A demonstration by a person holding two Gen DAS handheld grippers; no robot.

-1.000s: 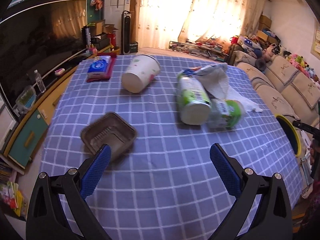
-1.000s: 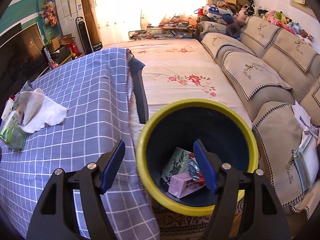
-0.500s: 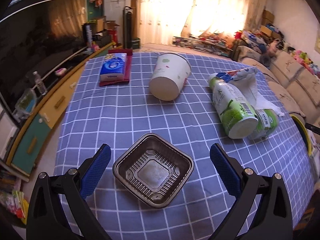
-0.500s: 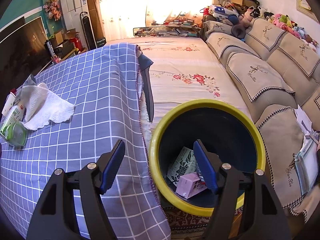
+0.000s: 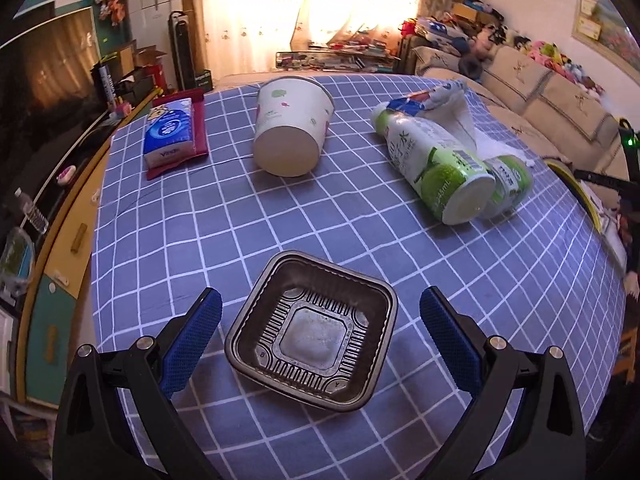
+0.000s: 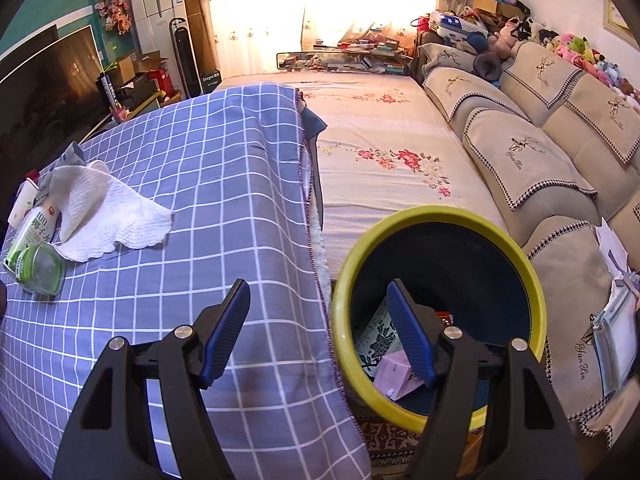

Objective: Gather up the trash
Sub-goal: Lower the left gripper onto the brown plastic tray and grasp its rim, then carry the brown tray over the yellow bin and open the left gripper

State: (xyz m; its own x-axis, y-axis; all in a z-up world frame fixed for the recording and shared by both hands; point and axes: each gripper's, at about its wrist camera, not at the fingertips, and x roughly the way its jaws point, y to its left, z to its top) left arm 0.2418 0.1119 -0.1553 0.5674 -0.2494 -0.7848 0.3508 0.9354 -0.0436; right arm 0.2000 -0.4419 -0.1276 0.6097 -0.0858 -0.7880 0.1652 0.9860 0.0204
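A dark square plastic tray (image 5: 314,330) lies on the blue checked tablecloth (image 5: 240,240), between the wide-apart blue fingers of my left gripper (image 5: 320,304), which is open and not touching it. Farther off lie a tipped paper cup (image 5: 294,126), a green bottle (image 5: 434,164) on its side, a smaller green jar (image 5: 510,184) and a white cloth (image 6: 106,212). My right gripper (image 6: 318,294) stands open and empty above the table's edge, beside a yellow-rimmed bin (image 6: 532,288) that holds a pink box (image 6: 394,374) and printed paper.
A blue tissue pack (image 5: 170,134) rests on a red cloth at the table's far left. A TV cabinet (image 5: 60,216) runs along the left. A floral bed (image 6: 380,152) and beige sofa cushions (image 6: 520,152) lie right of the table.
My left gripper swung left and sank toward the dark tray, which now sits centred between its fingers. My right gripper drifted left, from over the bin toward the table's edge.
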